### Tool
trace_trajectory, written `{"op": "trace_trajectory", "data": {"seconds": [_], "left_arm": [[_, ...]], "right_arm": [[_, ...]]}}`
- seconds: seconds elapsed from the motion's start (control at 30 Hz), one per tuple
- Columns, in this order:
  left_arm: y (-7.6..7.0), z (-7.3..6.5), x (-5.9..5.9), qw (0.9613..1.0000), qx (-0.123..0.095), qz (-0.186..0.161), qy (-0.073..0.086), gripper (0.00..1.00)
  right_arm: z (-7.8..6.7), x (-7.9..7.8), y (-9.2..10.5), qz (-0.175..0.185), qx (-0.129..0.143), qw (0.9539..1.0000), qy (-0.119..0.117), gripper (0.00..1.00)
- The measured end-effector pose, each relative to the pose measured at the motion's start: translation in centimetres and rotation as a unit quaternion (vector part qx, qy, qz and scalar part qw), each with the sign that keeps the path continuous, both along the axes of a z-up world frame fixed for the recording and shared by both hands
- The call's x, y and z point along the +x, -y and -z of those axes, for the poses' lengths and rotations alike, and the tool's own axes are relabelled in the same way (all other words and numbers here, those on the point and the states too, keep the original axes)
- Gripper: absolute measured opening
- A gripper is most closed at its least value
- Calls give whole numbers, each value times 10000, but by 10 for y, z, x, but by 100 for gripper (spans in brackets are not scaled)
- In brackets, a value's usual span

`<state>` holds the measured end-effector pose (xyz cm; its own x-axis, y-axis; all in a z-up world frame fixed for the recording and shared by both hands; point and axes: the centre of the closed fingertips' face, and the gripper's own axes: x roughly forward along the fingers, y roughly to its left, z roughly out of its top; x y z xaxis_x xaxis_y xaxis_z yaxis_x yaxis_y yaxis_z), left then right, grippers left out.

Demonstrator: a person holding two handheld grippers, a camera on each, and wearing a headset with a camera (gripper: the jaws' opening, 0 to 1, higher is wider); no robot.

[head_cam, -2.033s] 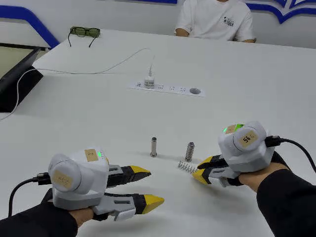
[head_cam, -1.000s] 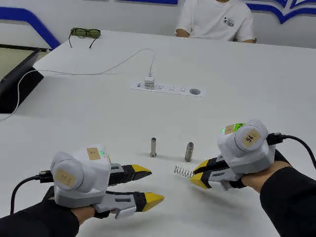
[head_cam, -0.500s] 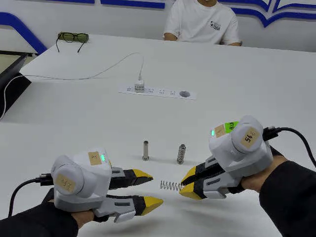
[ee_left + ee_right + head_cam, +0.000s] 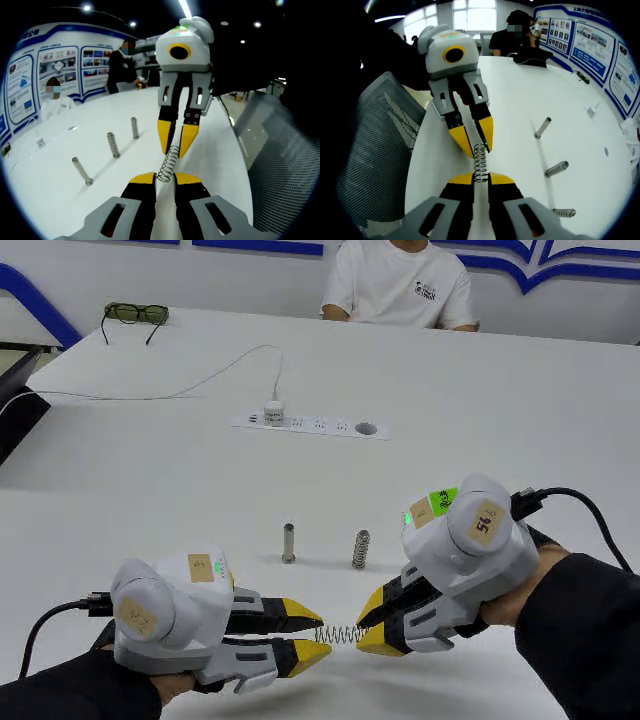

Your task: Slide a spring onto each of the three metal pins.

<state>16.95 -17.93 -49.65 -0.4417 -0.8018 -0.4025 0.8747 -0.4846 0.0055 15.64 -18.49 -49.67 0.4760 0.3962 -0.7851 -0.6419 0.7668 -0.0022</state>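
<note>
Head view, near edge of the white table (image 4: 150,470): the left gripper (image 4: 313,632) lies low at the left, yellow-tipped jaws pointing right. The jaws stand narrowly apart on either side of one end of a loose silver coil spring (image 4: 342,634). Whether they press on it cannot be told.

The loose silver coil spring spans horizontally, off the table, between the two grippers. The right gripper (image 4: 368,627) is clenched on its other end, jaws pointing left.

Beyond the spring, a bare grey metal pin (image 4: 288,542) stands upright. Near it on the right stands a second metal pin wearing a spring (image 4: 360,549).

Left gripper view: a third upright pin (image 4: 134,127), ribbed like a coil, stands in line past these two.

Far side: dark green glasses (image 4: 135,313) at left, a white power strip (image 4: 310,424) at centre.
</note>
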Motion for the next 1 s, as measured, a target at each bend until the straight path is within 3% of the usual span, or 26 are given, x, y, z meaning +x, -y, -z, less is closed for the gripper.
{"op": "trace_trajectory", "data": {"seconds": [0.2, 0.5, 1.0], "left_arm": [[-2, 3, -2, 10000, 54, 52, 35, 12], [-1, -1, -1, 10000, 34, -4, 36, 11], [-1, -5, -3, 10000, 27, -95, -7, 11]], "right_arm": [[-3, -1, -3, -101, -18, 9999, -38, 11], [-33, 12, -12, -184, 132, 9993, 310, 11], [-47, 28, -30, -407, 251, 9971, 585, 11]]}}
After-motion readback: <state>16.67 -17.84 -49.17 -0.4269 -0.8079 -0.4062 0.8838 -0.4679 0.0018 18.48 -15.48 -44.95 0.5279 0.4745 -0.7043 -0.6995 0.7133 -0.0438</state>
